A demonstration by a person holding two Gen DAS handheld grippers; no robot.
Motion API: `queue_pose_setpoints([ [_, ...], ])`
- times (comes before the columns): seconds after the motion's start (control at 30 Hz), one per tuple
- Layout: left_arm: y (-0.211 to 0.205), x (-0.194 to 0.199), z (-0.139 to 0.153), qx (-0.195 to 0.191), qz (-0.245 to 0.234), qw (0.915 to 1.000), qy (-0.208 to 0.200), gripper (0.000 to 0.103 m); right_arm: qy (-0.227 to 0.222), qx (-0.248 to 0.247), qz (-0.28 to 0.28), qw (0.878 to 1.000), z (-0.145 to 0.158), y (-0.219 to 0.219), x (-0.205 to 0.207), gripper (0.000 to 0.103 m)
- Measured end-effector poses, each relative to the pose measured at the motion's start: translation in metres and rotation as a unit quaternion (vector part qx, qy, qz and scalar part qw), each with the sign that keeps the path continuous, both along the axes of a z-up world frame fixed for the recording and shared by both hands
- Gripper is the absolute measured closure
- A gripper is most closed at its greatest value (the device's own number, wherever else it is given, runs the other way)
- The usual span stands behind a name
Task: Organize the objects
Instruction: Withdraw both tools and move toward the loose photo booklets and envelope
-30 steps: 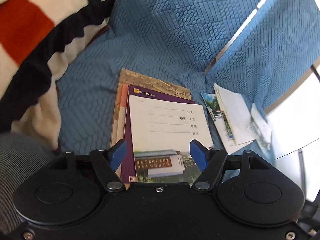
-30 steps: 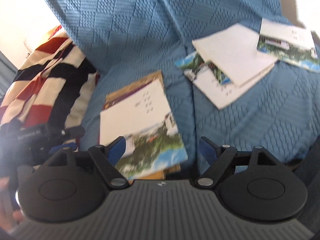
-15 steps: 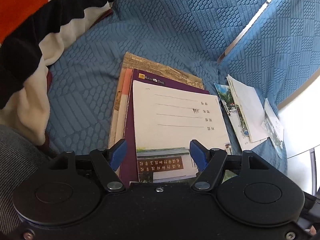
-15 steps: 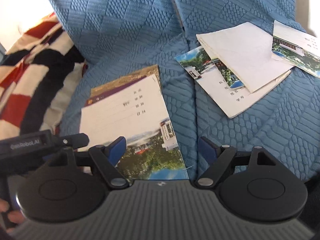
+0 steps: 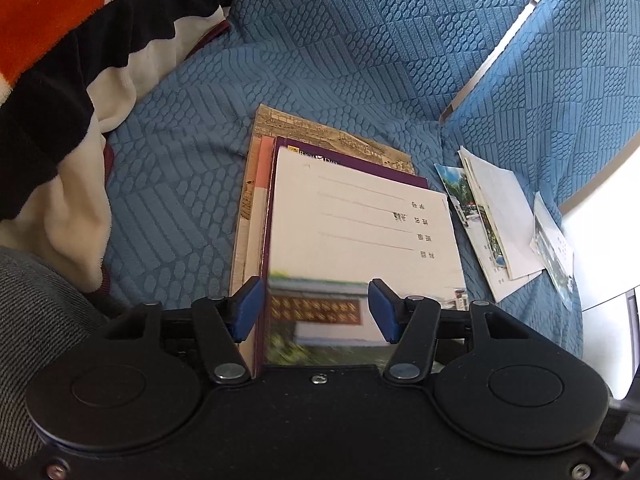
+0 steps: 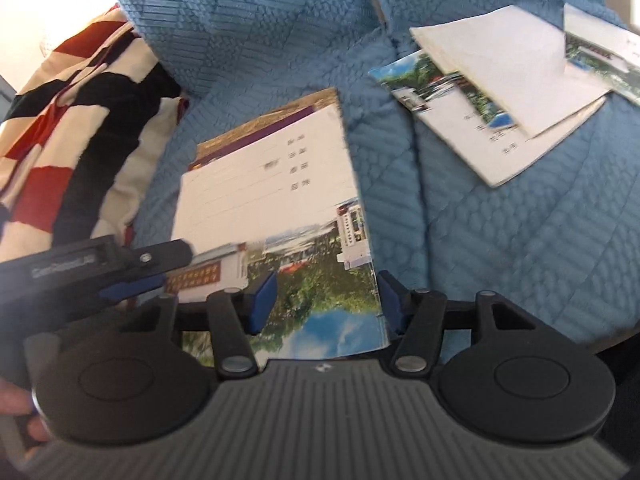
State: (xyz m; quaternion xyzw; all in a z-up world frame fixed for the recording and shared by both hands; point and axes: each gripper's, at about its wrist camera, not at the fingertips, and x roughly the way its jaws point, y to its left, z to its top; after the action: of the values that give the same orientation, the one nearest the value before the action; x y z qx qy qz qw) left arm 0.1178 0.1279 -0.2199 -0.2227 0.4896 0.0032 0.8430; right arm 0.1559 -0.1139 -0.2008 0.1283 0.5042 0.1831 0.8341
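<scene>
Two grippers closing over one booklet stack

Stack of booklets (image 5: 360, 232) lies on blue quilted sofa cover (image 5: 320, 60). Left gripper (image 5: 316, 310) jaws closing, top booklet between the pads, no contact visible. Right gripper (image 6: 326, 304) likewise closing over the stack's near edge, pads not pressing. Loose booklets (image 6: 500, 92) at 1 o'clock. Striped blanket (image 6: 72, 120) at 10 o'clock.

Bright daylight, blown-out glare at corners, fisheye bending, slight motion blur.

free: blue cover (image 5: 360, 60) past stack (image 5: 360, 216) | blocked L: blanket (image 5: 60, 80)
</scene>
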Motion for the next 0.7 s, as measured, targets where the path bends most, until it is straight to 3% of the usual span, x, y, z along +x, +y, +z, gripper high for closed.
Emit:
queue_pose_setpoints([
  [0.33,0.004,0.0,0.001,-0.006,0.005,0.9999,0.011,0.05,-0.003,-0.009,-0.004,1.0,0.01,0.001,-0.001,0.046],
  [0.7,0.005,-0.015,0.054,0.01,-0.003,0.9996,-0.025,0.048,-0.068,0.006,0.003,0.998,0.08,-0.005,0.001,0.046],
])
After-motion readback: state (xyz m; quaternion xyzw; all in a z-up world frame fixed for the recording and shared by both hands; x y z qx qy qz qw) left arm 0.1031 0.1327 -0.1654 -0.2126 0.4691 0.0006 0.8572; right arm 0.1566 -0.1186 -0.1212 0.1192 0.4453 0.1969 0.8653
